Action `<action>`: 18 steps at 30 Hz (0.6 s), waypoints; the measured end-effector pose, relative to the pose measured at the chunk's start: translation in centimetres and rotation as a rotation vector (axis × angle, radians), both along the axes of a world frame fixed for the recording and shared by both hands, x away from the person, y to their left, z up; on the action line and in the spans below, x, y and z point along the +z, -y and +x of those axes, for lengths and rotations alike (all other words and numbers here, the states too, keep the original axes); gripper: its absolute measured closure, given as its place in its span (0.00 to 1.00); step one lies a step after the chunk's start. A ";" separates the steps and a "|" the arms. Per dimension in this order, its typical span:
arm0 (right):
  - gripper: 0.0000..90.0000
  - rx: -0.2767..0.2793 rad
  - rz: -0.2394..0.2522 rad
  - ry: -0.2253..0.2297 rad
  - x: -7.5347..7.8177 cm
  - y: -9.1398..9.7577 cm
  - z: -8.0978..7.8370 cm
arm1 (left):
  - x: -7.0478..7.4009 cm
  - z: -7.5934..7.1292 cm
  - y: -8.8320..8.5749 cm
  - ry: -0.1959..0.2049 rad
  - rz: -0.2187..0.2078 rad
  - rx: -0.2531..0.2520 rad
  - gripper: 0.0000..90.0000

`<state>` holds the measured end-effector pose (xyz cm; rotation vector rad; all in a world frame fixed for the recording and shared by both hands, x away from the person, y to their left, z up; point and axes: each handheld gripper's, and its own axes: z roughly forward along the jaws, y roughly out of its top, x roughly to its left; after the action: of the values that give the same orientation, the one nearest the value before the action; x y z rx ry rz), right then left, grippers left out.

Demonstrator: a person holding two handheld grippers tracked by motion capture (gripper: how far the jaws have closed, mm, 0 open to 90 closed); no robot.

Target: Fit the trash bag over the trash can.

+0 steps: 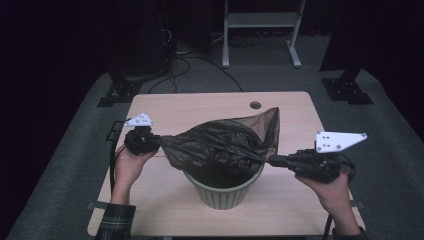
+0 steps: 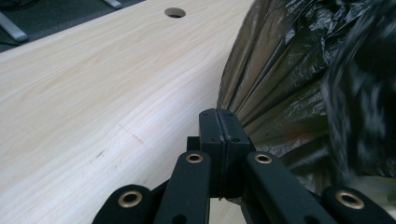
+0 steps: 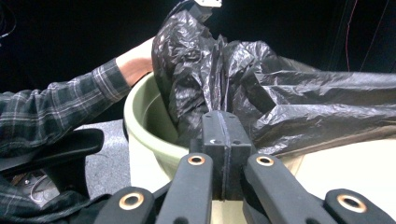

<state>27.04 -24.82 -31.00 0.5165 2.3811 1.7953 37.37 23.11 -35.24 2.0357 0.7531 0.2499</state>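
Observation:
A black plastic bin bag (image 1: pixel 220 142) hangs stretched over a pale green bin (image 1: pixel 222 192) that stands on the wooden table (image 1: pixel 200 107). My left gripper (image 1: pixel 159 141) is shut on the bag's left edge, and in the left gripper view its jaws (image 2: pixel 218 122) pinch the gathered film (image 2: pixel 289 79). My right gripper (image 1: pixel 272 160) is shut on the bag's right edge; in the right gripper view the closed jaws (image 3: pixel 222 125) clamp the crumpled bag (image 3: pixel 280 107) just above the bin's rim (image 3: pixel 140 126). One corner of the bag (image 1: pixel 270 117) sticks up toward the table's far side.
A round cable hole (image 1: pixel 255 105) sits near the table's far edge. Beyond the table stand a white desk frame (image 1: pixel 260 30) and dark stands (image 1: pixel 345 85) on grey carpet. A person's plaid sleeve (image 3: pixel 56 107) reaches past the bin in the right gripper view.

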 end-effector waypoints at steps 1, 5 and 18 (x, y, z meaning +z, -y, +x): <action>1.00 0.001 0.002 -0.008 -0.4 0.4 -0.5 | -0.1 -0.2 -0.2 -0.003 -0.005 0.003 1.00; 1.00 0.002 0.000 -0.020 -1.1 0.8 -1.0 | -0.6 -0.8 -0.7 -0.014 -0.007 0.008 1.00; 1.00 0.016 -0.045 -0.112 -5.1 0.8 -2.0 | -2.2 -0.7 -0.4 -0.048 0.016 0.004 1.00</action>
<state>25.02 -25.63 -36.08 0.6093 2.4998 1.7589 36.66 23.47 -37.42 2.0615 0.7873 0.2100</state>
